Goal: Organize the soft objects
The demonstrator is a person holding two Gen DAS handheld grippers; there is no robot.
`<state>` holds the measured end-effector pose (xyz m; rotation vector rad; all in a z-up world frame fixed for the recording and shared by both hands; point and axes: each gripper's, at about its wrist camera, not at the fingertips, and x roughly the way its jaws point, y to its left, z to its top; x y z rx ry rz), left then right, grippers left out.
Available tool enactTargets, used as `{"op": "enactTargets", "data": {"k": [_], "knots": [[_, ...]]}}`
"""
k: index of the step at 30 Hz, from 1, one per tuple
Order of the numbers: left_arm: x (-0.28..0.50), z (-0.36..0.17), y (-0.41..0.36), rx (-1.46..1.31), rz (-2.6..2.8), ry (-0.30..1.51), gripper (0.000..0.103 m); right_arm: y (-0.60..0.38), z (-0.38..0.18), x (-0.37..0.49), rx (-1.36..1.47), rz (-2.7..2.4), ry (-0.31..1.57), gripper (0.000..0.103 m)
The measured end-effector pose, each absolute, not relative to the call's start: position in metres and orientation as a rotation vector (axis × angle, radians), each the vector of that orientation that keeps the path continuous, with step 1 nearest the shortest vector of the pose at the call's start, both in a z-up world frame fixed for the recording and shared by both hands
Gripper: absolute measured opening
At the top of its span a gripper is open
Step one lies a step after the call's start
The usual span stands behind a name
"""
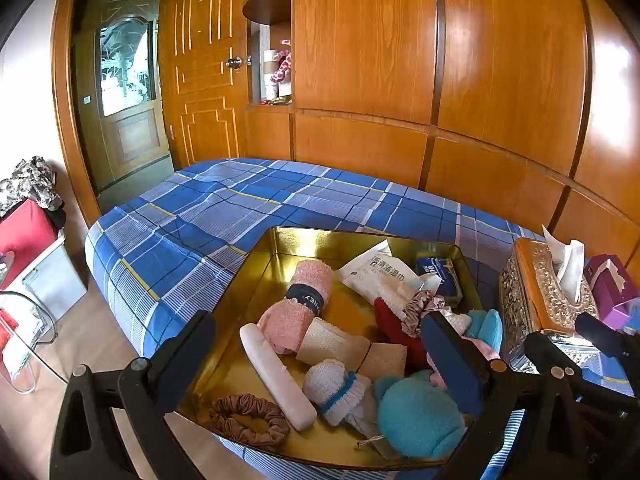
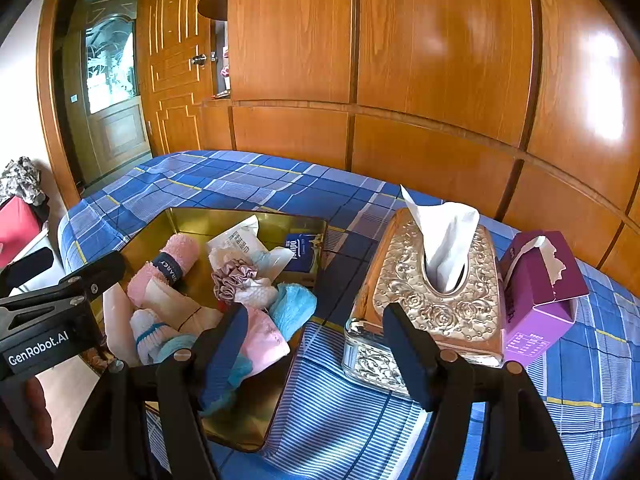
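A gold metal tray (image 1: 304,240) lies on the blue plaid bed and holds a heap of soft things. Among them are a pink rolled towel (image 1: 300,300) with a navy band, a brown scrunchie (image 1: 250,420), a teal cloth (image 1: 416,416), a white sock (image 1: 336,388) and a mauve scrunchie (image 1: 420,310). My left gripper (image 1: 320,360) hovers open over the tray's near half, nothing between its fingers. My right gripper (image 2: 316,344) stands open over the bedsheet, between the tray (image 2: 192,220) and an ornate tissue box (image 2: 432,292). Its left finger (image 2: 224,352) overlaps a pink cloth (image 2: 264,340) at the tray's edge.
A purple tissue box (image 2: 536,288) stands right of the ornate one. A wipes pack (image 1: 376,276) and a blue tissue packet (image 1: 438,270) lie at the tray's back. Wooden wardrobe panels (image 1: 360,60) rise behind the bed. A red box (image 1: 24,236) on a plastic bin stands at the left.
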<state>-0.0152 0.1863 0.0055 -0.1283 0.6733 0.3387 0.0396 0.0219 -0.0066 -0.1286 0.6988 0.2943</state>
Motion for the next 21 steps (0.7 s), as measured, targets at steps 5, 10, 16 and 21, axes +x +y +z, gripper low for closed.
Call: {"op": "enactTargets", "data": {"k": [5,10,16,21], "knots": [[-0.015,0.0061,0.1854,-0.129,0.336,0.672,0.103,0.0209,-0.0076,0.0387,-0.13,0.293,0.701,0.071],[-0.0151,0.0065,0.1849,-0.132,0.332,0.675,0.103,0.0198,-0.0068,0.0376,-0.133,0.293,0.698,0.071],[-0.0154,0.0063,0.1836,-0.128,0.328,0.676,0.103,0.0172,-0.0067,0.0367,-0.133,0.289,0.699,0.071],[-0.0166,0.0062,0.1827,-0.121,0.319,0.668,0.103,0.0159,-0.0076,0.0365,-0.132,0.289,0.7,0.071]]}}
